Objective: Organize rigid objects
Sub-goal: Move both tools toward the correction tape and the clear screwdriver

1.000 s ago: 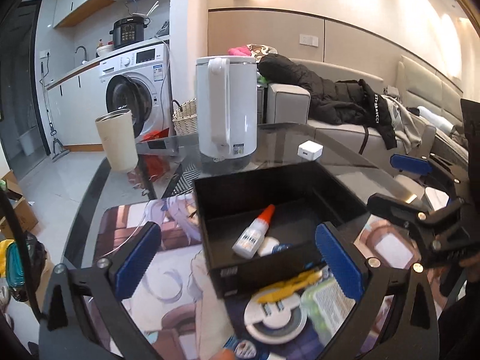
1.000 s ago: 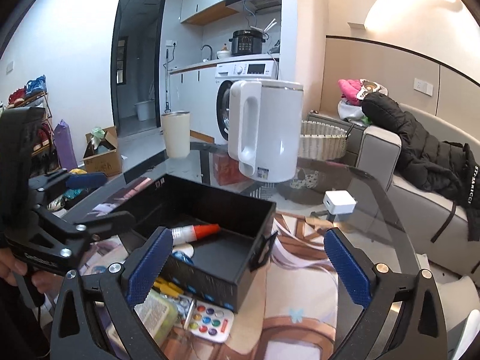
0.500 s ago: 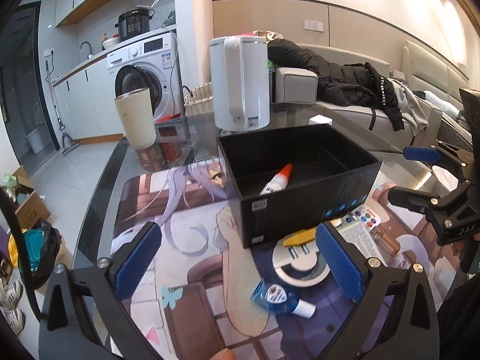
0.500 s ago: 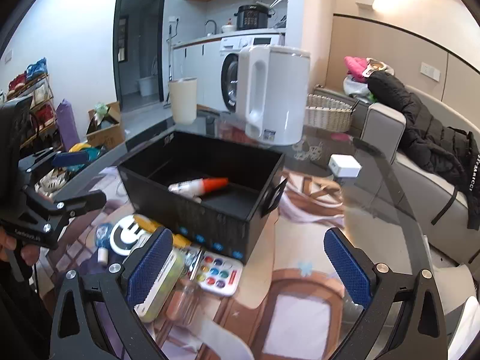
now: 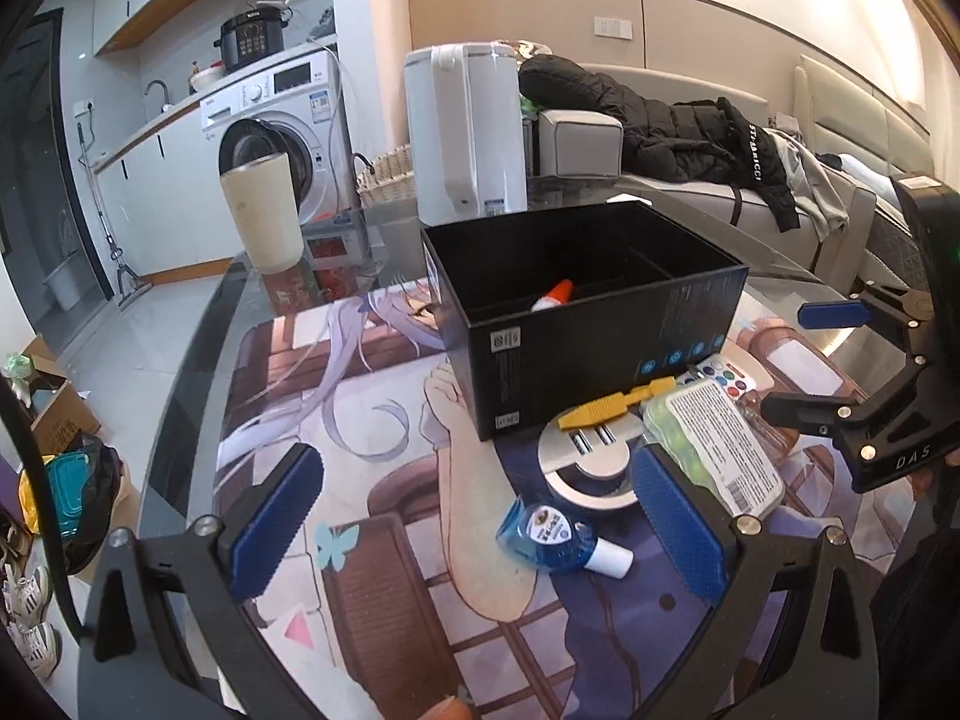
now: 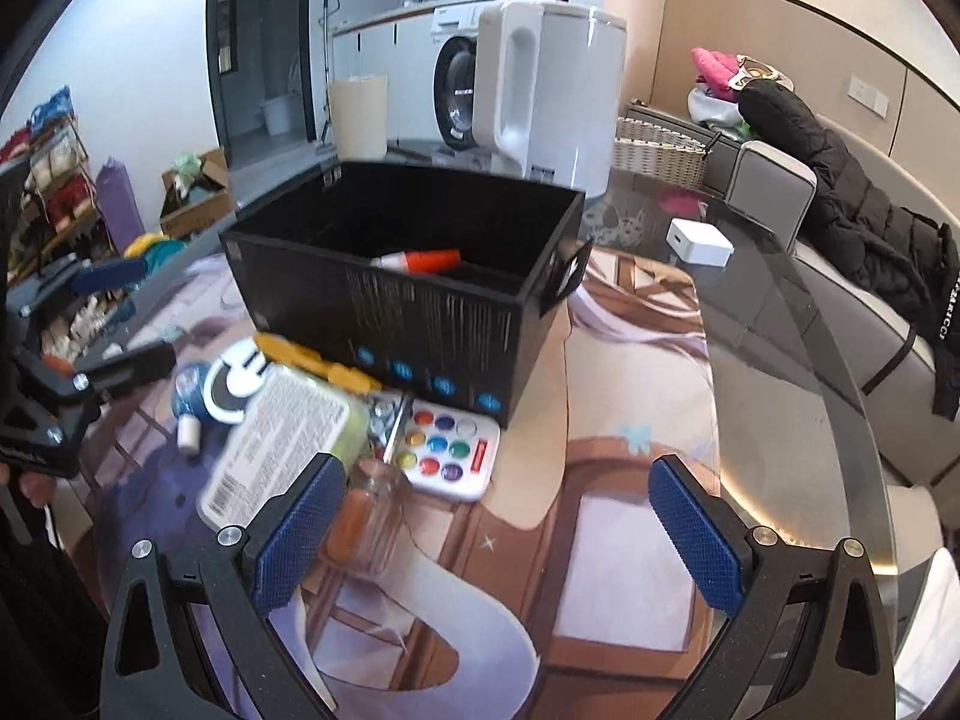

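Observation:
A black open box (image 5: 600,324) (image 6: 420,276) stands on the printed mat with a white, orange-capped glue tube (image 5: 555,295) (image 6: 423,260) inside. Before its front wall lie a blue glue bottle (image 5: 555,534) (image 6: 187,393), a round white holder (image 5: 591,462) (image 6: 237,384), a yellow tool (image 5: 618,410) (image 6: 318,362), a labelled green case (image 5: 711,441) (image 6: 279,444), a paint palette (image 5: 723,373) (image 6: 447,444) and a small glass jar (image 6: 369,516). My left gripper (image 5: 474,525) is open, just short of the blue bottle. My right gripper (image 6: 495,531) is open and empty, with the jar at its left finger.
A white kettle (image 5: 465,132) (image 6: 546,96) and a cream tumbler (image 5: 261,213) (image 6: 358,117) stand behind the box on the glass table (image 5: 198,384). A white charger cube (image 6: 699,242) lies to the right. A sofa with a black jacket (image 5: 672,120) is beyond.
Both grippers have pulled back and lowered from over the box. The loose items in front of the box have come into fuller view. Both stay open.

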Tool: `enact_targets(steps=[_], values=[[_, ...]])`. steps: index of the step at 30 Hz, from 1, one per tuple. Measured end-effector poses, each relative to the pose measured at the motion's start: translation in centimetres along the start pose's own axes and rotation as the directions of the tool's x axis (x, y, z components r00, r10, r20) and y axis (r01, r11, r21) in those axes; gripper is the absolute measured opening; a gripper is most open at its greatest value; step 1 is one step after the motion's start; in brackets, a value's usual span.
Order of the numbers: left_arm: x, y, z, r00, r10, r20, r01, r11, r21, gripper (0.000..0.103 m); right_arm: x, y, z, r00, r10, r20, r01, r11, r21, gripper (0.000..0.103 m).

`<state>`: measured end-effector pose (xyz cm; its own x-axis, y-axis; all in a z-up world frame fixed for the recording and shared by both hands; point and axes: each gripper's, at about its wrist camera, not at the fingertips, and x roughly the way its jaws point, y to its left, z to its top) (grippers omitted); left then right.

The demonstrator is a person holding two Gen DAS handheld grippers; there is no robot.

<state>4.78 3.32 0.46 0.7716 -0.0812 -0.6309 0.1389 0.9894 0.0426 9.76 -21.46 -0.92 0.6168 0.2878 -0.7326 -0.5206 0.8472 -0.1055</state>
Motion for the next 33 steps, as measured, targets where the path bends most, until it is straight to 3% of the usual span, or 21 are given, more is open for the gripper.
enact_targets(steps=[4, 14, 23, 33], values=[[0.8, -0.3, -0.6, 0.999, -0.001, -0.048, 0.002, 1.000, 0.015, 0.103, 0.5, 0.1, -0.6, 0.998, 0.045, -0.042, -0.044, 0.999, 0.019, 0.102], [1.2, -0.6, -1.1, 0.996, -0.003, -0.088, 0.005, 1.000, 0.029, 0.103, 0.9, -1.8, -1.1, 0.995, 0.042, -0.094, -0.039, 0.999, 0.039, 0.103], [1.3, -0.7, -1.0, 0.995, -0.009, -0.095, 0.013, 0.999, 0.033, 0.103, 0.6, -5.7, -1.1, 0.992, -0.075, -0.099, 0.084, 0.993, 0.086, 0.103], [1.6, -0.9, -1.2, 0.993, -0.018, -0.119, 0.024, 0.998, 0.051, 0.103, 1.5, -1.0, -1.4, 0.992, 0.048, -0.119, -0.053, 0.998, -0.040, 0.103]])
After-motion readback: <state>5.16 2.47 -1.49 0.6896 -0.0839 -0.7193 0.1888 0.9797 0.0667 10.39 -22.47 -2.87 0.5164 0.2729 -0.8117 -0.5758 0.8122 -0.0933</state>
